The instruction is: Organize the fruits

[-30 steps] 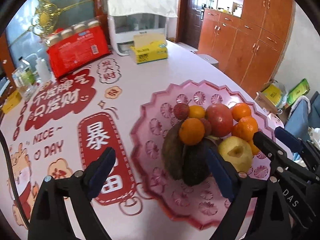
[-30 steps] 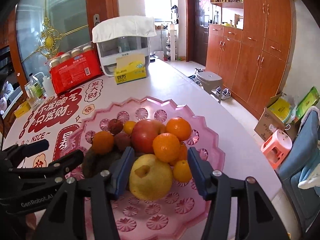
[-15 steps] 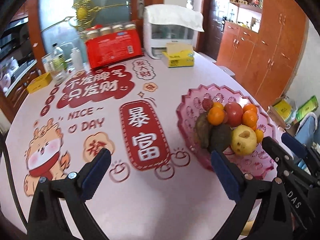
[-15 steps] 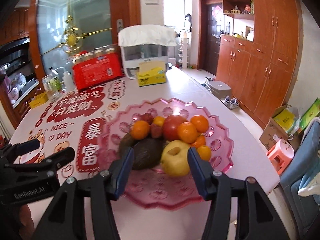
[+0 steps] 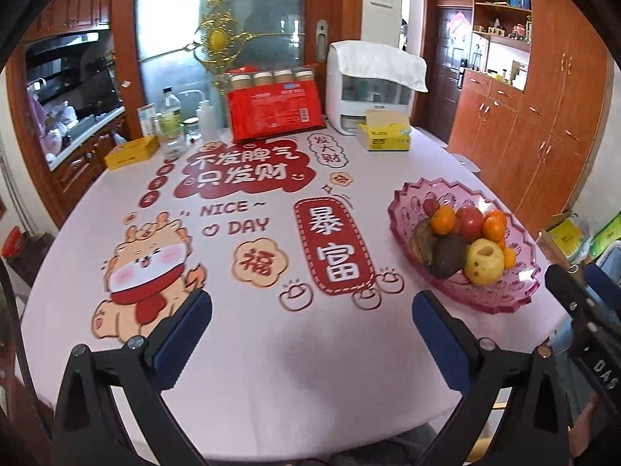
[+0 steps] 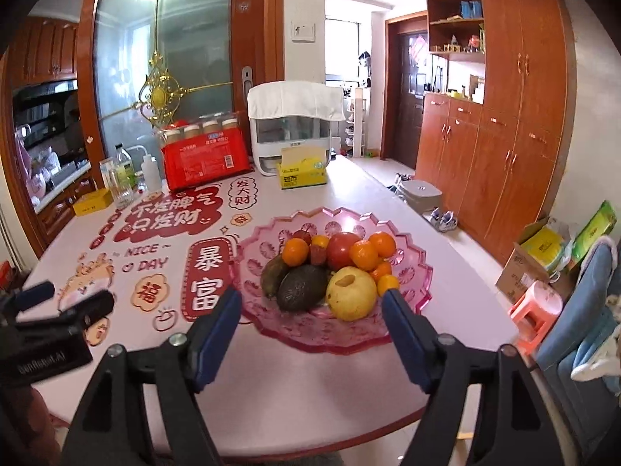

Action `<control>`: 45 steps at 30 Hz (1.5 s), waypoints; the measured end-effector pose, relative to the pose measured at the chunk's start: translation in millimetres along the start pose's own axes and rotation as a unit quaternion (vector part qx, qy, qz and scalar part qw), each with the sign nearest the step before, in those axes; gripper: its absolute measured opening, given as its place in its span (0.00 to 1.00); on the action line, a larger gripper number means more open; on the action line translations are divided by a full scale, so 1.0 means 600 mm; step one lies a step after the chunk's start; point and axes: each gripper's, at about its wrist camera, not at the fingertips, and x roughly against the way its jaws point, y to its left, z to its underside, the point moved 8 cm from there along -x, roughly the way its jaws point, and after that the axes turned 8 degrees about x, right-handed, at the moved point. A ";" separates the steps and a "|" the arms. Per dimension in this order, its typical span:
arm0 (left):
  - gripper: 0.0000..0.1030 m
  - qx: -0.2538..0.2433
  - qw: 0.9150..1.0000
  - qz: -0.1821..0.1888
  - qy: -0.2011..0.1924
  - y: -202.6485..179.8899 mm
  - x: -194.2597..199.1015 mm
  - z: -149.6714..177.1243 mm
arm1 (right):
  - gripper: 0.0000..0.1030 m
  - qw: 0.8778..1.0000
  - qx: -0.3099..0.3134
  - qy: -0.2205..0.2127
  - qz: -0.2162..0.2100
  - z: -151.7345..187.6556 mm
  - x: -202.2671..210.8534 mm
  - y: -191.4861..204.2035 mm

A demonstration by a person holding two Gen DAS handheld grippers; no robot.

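A pink scalloped fruit tray (image 6: pixel 411 287) stands on the table's right side, also in the left wrist view (image 5: pixel 516 295). It holds a pile of fruit: a yellow pear (image 6: pixel 351 291), a dark avocado (image 6: pixel 300 287), a red apple (image 6: pixel 341 248) and several oranges (image 6: pixel 295 254). My right gripper (image 6: pixel 312 334) is open and empty, held back above the near table edge in front of the tray. My left gripper (image 5: pixel 312 338) is open and empty over bare table left of the tray. The left gripper shows in the right wrist view (image 6: pixel 66 303).
At the table's far end stand a red pack of jars (image 5: pixel 275 112), a white appliance (image 5: pixel 368 85), a yellow tissue box (image 5: pixel 386 136), bottles (image 5: pixel 170 120) and a small yellow box (image 5: pixel 130 151). Wooden cabinets (image 6: pixel 504 136) line the right wall. A pink stool (image 6: pixel 537 310) stands on the floor.
Both grippers have pulled back from the fruit tray toward the near table edge and risen. The fruit pile stays as it was. Both stay open.
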 end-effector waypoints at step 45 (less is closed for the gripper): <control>1.00 0.011 0.998 -0.050 -0.047 -0.006 0.064 0.010 | 0.75 1.000 0.023 -0.003 -0.016 0.017 0.020 0.048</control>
